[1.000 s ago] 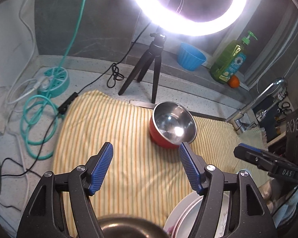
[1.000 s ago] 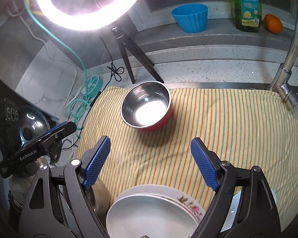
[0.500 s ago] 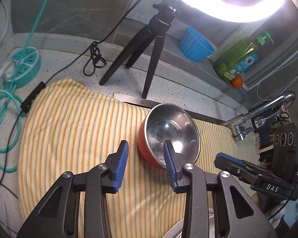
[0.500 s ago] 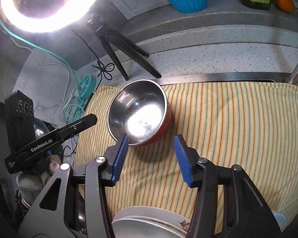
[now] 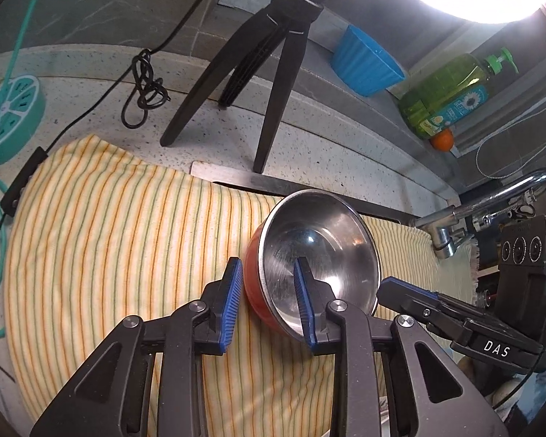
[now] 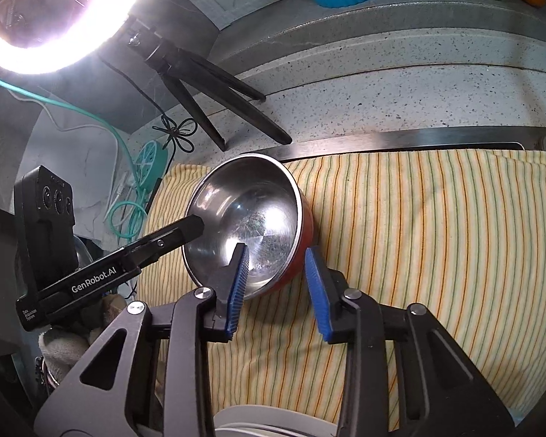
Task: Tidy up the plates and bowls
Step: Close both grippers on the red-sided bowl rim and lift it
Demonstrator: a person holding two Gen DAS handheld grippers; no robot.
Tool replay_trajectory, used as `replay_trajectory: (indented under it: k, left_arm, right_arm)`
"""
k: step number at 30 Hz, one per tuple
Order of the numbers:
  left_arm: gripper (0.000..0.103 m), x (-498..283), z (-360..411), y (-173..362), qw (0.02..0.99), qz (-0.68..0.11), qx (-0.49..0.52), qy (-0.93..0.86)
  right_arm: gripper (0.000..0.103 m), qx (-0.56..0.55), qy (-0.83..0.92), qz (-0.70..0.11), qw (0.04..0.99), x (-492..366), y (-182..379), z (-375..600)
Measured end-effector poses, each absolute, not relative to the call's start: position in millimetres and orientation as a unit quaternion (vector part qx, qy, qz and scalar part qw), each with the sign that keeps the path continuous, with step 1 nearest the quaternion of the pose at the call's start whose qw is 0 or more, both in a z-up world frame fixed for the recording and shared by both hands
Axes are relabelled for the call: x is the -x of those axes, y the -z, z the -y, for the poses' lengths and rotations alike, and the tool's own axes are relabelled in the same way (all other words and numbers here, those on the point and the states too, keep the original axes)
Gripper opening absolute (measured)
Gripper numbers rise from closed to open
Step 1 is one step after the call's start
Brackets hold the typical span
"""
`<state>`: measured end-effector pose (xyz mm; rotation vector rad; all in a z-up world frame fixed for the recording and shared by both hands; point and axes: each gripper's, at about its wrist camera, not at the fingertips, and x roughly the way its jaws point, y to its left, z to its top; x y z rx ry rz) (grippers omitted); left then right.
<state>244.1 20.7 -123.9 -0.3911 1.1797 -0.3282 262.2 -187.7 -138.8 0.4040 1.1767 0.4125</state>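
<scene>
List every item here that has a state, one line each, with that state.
Red bowl: upright, empty, on the striped cloth.
Left tongs: closing, bowl's wall between the pads.
Right tongs: closing, astride the bowl's near wall.
Ring light: on.
Blue cup: upright on the ledge.
Soap bottle: upright, pump cap on.
Faucet: no water running.

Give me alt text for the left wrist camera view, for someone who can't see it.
The left gripper, jaws closing, straddles the near rim of a red bowl with a shiny steel inside, one finger outside, one inside. The bowl sits on a yellow striped cloth; the right gripper reaches its other side. Behind stand a black tripod and a blue ribbed cup.
</scene>
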Motion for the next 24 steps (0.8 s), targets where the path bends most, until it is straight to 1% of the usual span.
replay_trajectory:
  k: [3,5,8,13,24]
  left_arm:
    - [0.026,-246.1,-19.6,126.0,0.799,-0.553,0.180,0.154]
    - [0.023,-247.2,-18.9,127.2,0.798,-0.555,0.178,0.155]
    - [0.021,-247.9,-17.2,128.2,0.799,-0.556,0.172,0.155]
    - [0.021,-248.5,-17.8,128.7,0.798,-0.556,0.170,0.157]
    - [0.021,-242.7,-19.5,125.0,0.800,-0.555,0.168,0.154]
  right_arm:
    - [0.030,-0.186,-0.189,-0.549,0.792,-265.2,141.3,186.3]
    - [0.023,-0.189,-0.191,-0.551,0.790,-267.3,143.7,185.4]
    - [0.021,-0.183,-0.189,-0.551,0.792,-268.0,144.4,183.7]
    - [0.016,-0.182,-0.186,-0.552,0.792,-271.9,146.3,185.6]
    - [0.015,-0.167,-0.195,-0.550,0.795,-264.1,137.3,181.7]
